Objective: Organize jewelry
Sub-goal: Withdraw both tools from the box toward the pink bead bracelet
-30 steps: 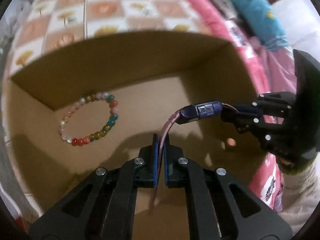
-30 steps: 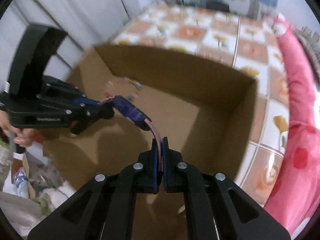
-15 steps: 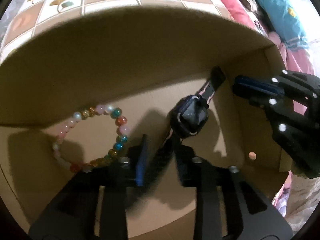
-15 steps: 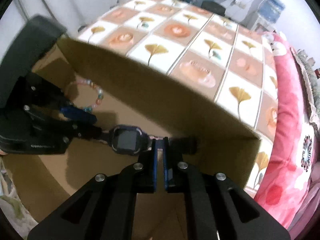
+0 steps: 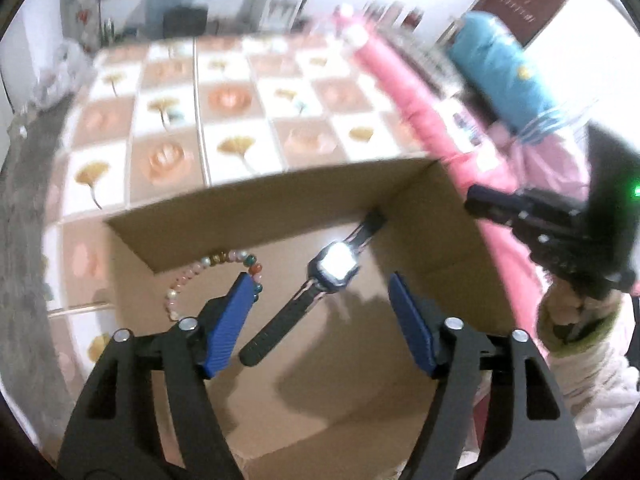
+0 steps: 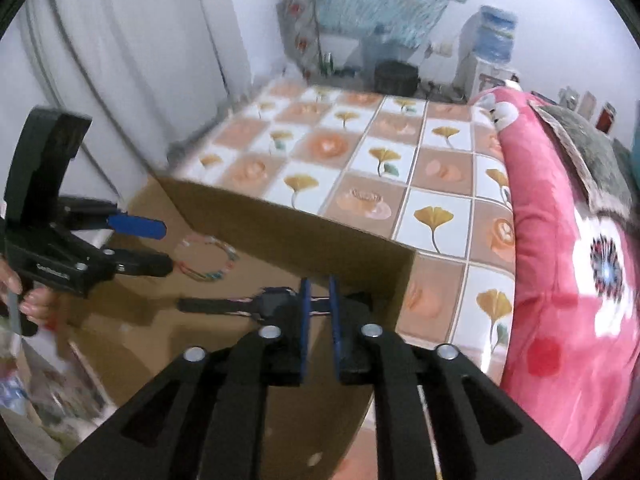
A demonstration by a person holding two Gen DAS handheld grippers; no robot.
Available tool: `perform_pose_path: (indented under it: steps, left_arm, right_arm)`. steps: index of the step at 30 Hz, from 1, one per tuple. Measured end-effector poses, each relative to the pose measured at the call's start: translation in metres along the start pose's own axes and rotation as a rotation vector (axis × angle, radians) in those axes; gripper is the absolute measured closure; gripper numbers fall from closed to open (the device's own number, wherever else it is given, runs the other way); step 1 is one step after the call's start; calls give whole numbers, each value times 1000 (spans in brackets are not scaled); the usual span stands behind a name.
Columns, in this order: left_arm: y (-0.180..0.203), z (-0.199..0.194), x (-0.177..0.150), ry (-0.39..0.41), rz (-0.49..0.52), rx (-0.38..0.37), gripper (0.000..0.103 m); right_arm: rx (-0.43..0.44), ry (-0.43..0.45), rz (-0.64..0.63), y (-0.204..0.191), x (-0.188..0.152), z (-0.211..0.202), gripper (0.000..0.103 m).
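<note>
Floor of square tiles (image 6: 432, 216) printed with ginkgo leaves and peach flowers; pink flowered bedding (image 6: 568, 264) along its right edge, a blue pillow (image 5: 508, 80) on top; white curtain (image 6: 132, 56) at left; water dispenser (image 6: 490, 52) and dark bin (image 6: 396, 76) by the far wall.

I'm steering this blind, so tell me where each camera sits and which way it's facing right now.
Left wrist: on the left gripper, looking forward and down into the cardboard box; its open blue fingers frame the watch.
Right wrist: on the right gripper, facing the box and tiled floor; its narrow-gapped fingers show.
Shared: box, watch, beaded bracelet, and each other's gripper.
</note>
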State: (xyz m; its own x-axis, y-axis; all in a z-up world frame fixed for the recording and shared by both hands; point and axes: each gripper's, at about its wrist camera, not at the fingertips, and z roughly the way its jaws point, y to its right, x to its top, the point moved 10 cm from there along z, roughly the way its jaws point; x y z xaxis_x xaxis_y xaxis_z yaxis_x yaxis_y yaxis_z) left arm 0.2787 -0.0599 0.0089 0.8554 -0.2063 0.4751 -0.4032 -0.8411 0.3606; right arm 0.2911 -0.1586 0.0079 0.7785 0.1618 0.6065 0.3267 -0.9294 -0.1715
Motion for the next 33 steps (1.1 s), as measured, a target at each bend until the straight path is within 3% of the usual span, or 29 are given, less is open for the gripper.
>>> perform_pose_path:
  steps: [2, 4, 7, 11, 14, 16, 18, 22, 26, 33]
  left_arm:
    - [6, -28, -1, 87, 19, -12, 31]
    - [9, -64, -9, 205, 33, -6, 23]
    - [10, -100, -28, 314, 36, 11, 20]
    - [3, -124, -66, 367, 13, 38, 19]
    - [-5, -129, -98, 384, -37, 58, 19]
    - [-11, -125, -120, 366, -58, 62, 19]
    - [-15, -114, -143, 327, -75, 85, 19]
    - [-25, -82, -185, 235, -67, 183, 19]
    - [-32, -45, -224, 119, -39, 278, 19]
    - [-24, -12, -254, 45, 19, 294, 19]
  right_arm:
    - [-2, 71, 9, -8, -5, -22, 79]
    - [-10, 151, 5, -21, -11, -46, 64]
    - [-12, 237, 5, -39, -23, -72, 51]
    - [22, 278, 18, -64, -50, -90, 40]
    - [33, 259, -4, -83, -77, -90, 32]
    - [8, 230, -49, -96, -98, -82, 24]
    - [-36, 174, -79, -106, -123, -68, 24]
    - [-13, 33, -55, -122, -175, -36, 24]
    - [-137, -76, -63, -123, -222, -10, 24]
    - [-220, -126, 12, -117, -255, -2, 24]
